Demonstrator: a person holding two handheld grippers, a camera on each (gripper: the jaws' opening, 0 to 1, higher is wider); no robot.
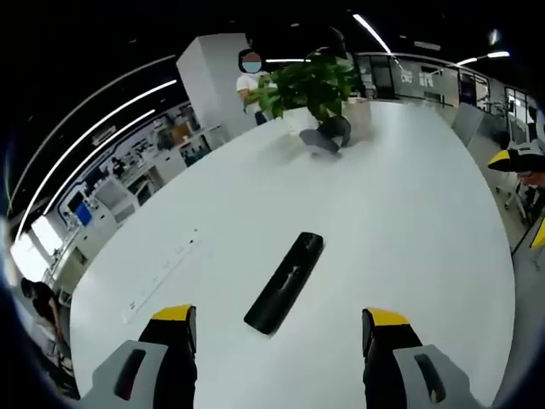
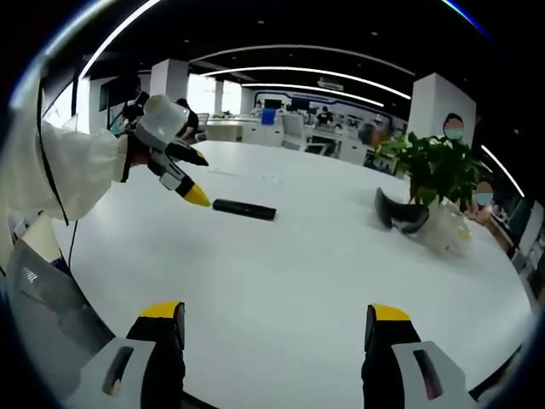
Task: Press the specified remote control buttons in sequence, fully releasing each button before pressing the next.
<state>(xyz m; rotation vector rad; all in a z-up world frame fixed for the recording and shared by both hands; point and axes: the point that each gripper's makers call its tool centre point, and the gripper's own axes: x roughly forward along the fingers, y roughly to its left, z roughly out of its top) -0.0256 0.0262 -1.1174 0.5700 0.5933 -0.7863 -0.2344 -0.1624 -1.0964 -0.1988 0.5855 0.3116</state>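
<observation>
black remote (image 1: 285, 282) on table, ahead between spread left gripper (image 1: 280, 326) jaws

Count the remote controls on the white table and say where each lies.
1. A single black remote control lies on the white table, ahead of the open left gripper; in the right gripper view it lies beside that gripper's yellow tips.

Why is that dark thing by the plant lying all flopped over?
The dark headset-like object lies tipped on its side on the white table beside the potted plant. I can't tell why. The black remote lies flat; nothing is spilled.
</observation>
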